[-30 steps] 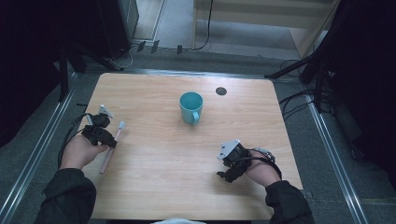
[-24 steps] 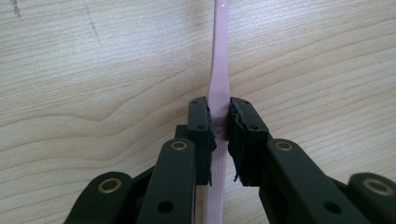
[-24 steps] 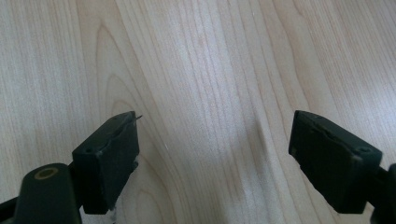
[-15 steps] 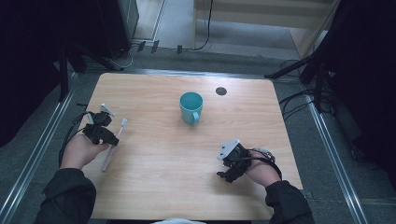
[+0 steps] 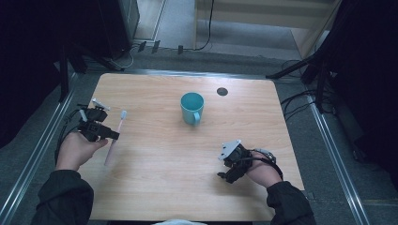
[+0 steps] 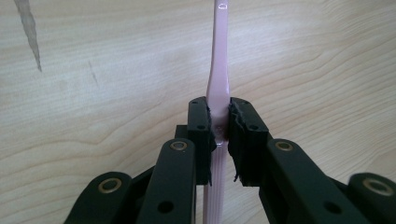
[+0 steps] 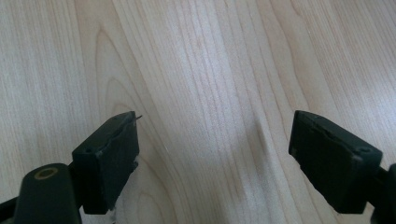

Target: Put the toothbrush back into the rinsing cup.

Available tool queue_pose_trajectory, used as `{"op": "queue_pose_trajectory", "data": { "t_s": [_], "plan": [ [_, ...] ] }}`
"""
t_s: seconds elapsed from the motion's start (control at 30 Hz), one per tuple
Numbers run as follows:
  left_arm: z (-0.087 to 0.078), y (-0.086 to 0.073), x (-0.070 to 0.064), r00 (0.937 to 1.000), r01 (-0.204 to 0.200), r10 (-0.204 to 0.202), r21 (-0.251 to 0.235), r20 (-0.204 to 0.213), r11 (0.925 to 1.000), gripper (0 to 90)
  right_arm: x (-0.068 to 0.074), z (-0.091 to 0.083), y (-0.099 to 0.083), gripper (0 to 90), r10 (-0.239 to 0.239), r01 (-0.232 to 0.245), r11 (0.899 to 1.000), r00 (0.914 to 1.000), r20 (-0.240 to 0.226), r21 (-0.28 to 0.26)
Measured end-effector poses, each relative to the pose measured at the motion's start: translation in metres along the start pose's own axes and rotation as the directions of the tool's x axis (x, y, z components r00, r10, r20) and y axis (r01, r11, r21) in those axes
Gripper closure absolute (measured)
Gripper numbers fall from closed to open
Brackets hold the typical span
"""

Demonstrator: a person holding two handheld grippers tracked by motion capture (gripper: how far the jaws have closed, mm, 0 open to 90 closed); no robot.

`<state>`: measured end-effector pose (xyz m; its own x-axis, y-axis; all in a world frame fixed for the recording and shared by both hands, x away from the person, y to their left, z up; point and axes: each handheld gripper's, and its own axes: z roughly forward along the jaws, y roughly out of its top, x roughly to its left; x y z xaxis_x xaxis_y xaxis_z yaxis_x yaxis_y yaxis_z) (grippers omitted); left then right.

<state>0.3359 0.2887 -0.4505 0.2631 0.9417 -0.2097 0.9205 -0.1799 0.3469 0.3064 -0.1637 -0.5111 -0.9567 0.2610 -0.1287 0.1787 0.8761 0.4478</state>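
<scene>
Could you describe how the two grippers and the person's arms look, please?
Both the left gripper and the right gripper are black, with flat linkage arms joined by brass-coloured rivets and blocky, worn rubber pads. Each carries a grey three-cornered plate on top and trails black cables. The person wears dark long sleeves.
</scene>
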Motion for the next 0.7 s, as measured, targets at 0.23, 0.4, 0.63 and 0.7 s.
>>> {"op": "queue_pose_trajectory", "data": {
  "t_s": [0.23, 0.4, 0.63, 0.7],
  "plan": [
    [-0.010, 0.001, -0.006, 0.9993, -0.005, 0.009, -0.109, 0.036, 0.9940, 79.3, 0.000, 0.000, 0.000, 16.0, 0.003, -0.003, 1.000, 1.0000, -0.001, -0.002],
    [-0.016, 0.002, -0.010, 0.9982, -0.024, 0.033, -0.181, 0.050, 0.9832, 79.3, 0.000, 0.000, 0.000, 16.0, 0.002, -0.002, 1.000, 1.0000, -0.003, 0.000],
    [-0.021, 0.002, -0.017, 0.9965, -0.039, 0.057, -0.252, 0.062, 0.9669, 79.3, 0.000, 0.000, 0.000, 16.0, 0.001, -0.001, 1.000, 1.0000, -0.003, 0.001],
    [-0.022, 0.002, -0.019, 0.9958, -0.047, 0.066, -0.268, 0.063, 0.9623, 79.3, 0.000, 0.001, 0.000, 16.0, -0.001, 0.001, 1.000, 1.0000, -0.002, 0.000]
  ]
}}
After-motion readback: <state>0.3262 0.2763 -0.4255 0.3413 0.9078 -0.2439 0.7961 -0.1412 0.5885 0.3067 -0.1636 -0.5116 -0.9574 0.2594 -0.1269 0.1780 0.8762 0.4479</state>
